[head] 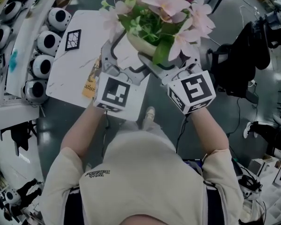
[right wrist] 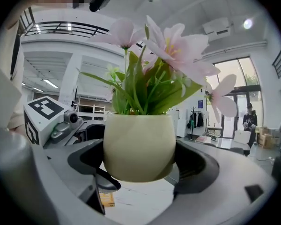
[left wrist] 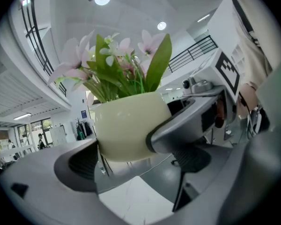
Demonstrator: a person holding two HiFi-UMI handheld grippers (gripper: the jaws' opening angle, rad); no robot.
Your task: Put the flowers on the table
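Note:
A cream flower pot point(head: 141, 42) with pink flowers point(head: 164, 6) and green leaves hangs above the near edge of the white marble table point(head: 77, 74). Both grippers hold it from my side. My left gripper point(head: 126, 60) clasps the pot's left and underside. My right gripper point(head: 171, 62) clasps its right. In the left gripper view the pot point(left wrist: 126, 125) presses the left pad, and the other gripper's grey finger point(left wrist: 182, 128) wraps its right side. In the right gripper view the pot point(right wrist: 139, 146) fills the space between both pads of the gripper point(right wrist: 145, 168).
A square black-and-white marker point(head: 72, 39) and an orange packet point(head: 90, 81) lie on the table. Round black-and-white toys point(head: 47, 41) line a shelf at the left. Dark equipment point(head: 248, 55) stands on the grey floor at the right.

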